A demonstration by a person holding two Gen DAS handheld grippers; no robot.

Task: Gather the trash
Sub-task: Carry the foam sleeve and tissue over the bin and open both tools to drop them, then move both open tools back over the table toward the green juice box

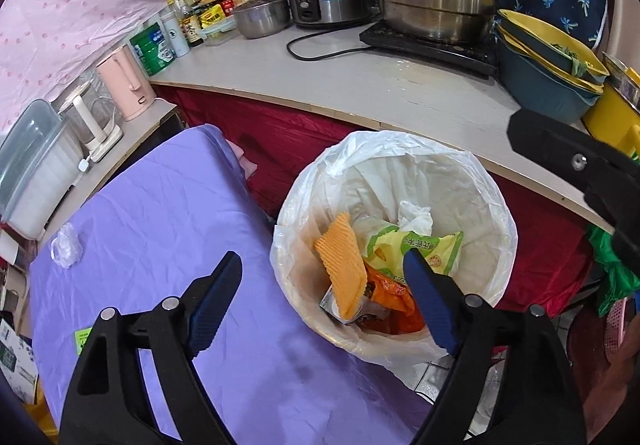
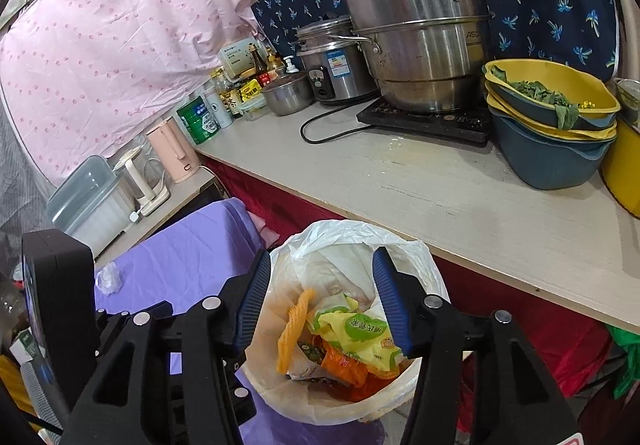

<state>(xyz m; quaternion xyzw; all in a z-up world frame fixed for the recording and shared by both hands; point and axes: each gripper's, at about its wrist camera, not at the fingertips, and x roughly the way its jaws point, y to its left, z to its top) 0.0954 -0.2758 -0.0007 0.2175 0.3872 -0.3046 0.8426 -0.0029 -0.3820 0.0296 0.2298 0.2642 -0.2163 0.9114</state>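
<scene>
Cluttered counter (image 1: 360, 93) behind; both grippers' jaws spread empty over the bin (image 1: 394, 245). Crumpled plastic wad (image 1: 64, 245) looks feather-light, squashy — pinch its middle.

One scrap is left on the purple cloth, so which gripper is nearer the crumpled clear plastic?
Left. The left gripper hangs open over the cloth's edge and the bin, right of the plastic. The right gripper, also open, sits over the bin, farther off.

Wrappers (image 1: 400, 257) in bin (image 1: 496, 205) — bin right of table (image 1: 160, 225), apparently touching; counter (image 1: 400, 97) behind.
</scene>
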